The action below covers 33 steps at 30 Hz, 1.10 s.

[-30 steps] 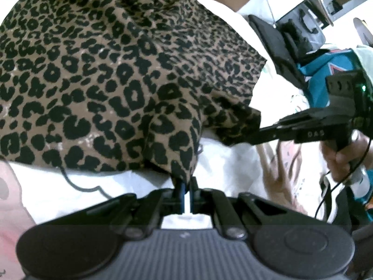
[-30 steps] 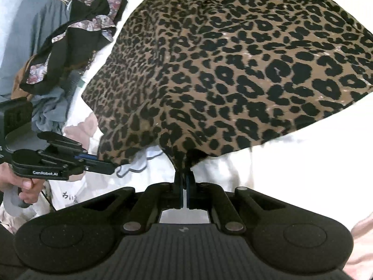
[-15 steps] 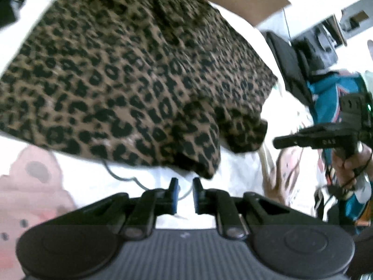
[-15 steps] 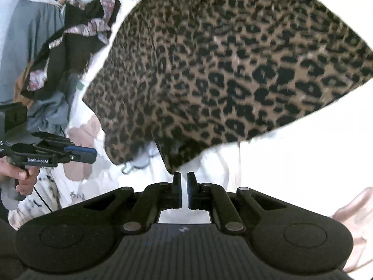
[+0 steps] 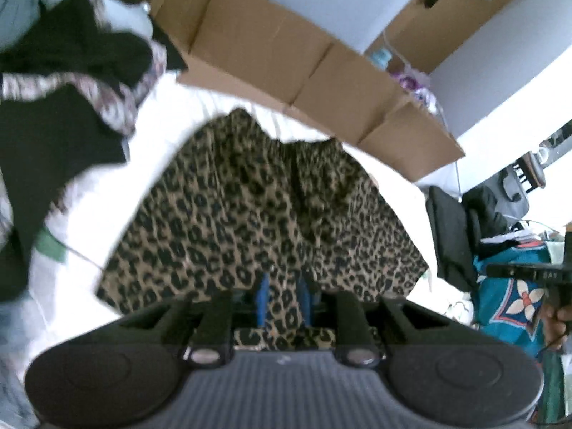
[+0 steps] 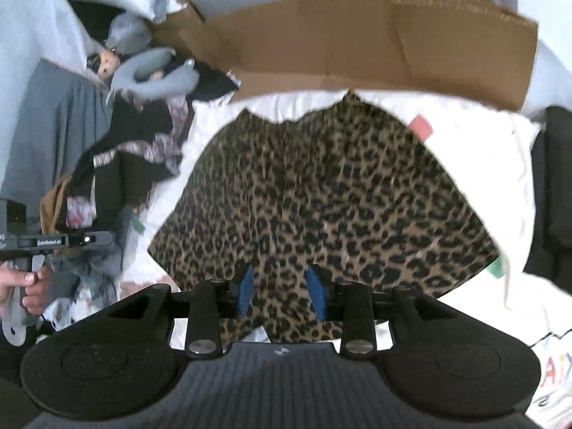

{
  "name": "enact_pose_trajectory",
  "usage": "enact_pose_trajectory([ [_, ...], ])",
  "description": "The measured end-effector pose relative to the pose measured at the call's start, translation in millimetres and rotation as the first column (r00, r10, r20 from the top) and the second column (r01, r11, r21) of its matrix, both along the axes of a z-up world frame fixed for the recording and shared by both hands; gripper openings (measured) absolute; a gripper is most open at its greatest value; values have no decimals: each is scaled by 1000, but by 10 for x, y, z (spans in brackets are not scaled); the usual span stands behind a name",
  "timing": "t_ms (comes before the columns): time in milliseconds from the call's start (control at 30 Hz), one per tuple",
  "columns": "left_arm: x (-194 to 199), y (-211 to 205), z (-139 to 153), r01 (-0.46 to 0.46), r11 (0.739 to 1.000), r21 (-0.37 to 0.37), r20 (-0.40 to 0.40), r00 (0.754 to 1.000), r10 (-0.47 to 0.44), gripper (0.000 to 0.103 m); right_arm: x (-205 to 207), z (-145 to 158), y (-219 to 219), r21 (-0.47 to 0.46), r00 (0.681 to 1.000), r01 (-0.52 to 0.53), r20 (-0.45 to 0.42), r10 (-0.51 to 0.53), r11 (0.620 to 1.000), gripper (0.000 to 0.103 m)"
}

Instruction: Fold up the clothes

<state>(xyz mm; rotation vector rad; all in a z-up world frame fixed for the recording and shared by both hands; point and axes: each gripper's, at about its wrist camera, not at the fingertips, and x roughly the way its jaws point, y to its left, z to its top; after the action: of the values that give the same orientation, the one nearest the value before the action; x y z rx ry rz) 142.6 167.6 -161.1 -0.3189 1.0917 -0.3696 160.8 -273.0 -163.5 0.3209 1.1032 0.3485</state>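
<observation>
A leopard-print garment (image 5: 250,214) (image 6: 321,196) lies spread flat on the white bedding (image 6: 482,150). Both grippers hang above its near hem, apart from it. The left gripper (image 5: 283,295) has its jaws opening, and the blue pads hold nothing; the print seen between them is the cloth lying below. The jaws of the right gripper (image 6: 281,293) are opening wider, also with nothing gripped. The right gripper (image 5: 491,270) also shows at the right edge of the left wrist view. The left gripper (image 6: 103,238) shows at the left of the right wrist view, in a person's hand (image 6: 28,286).
An open cardboard box (image 5: 304,68) (image 6: 357,43) stands beyond the garment. A heap of dark and grey clothes (image 5: 53,114) (image 6: 118,164) with a grey plush toy (image 6: 150,71) lies to the left. A black bag (image 5: 450,236) and teal cloth (image 5: 514,296) are at the right.
Both grippers were shut on the garment's near hem; they let go, opened and rose. The garment dropped and now lies flat, looking smaller from above.
</observation>
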Motion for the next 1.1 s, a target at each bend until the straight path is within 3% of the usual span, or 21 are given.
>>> enact_pose_trajectory([
  [233,-37,193,567,36,998,42,40,998,-38,30,100,643,-3,-52,995,99,-23,-101,994,39],
  [367,-84,262,748,40,997,58,45,998,-43,36,52,954,121,-204,979,196,-23,-205,959,39],
  [500,-109,332,884,16,997,74,37,999,-19,36,-25,1161,248,-183,980,197,32,-194,963,50],
  [700,-86,421,1188,-52,994,100,50,998,47,37,16,1208,356,-131,983,179,57,-173,975,50],
  [833,-59,446,1373,-78,989,124,90,994,67,53,43,1180,324,-91,982,180,68,-174,980,50],
  [1100,161,558,1169,-132,987,97,66,990,126,53,160,874,158,-56,981,190,43,-188,980,55],
])
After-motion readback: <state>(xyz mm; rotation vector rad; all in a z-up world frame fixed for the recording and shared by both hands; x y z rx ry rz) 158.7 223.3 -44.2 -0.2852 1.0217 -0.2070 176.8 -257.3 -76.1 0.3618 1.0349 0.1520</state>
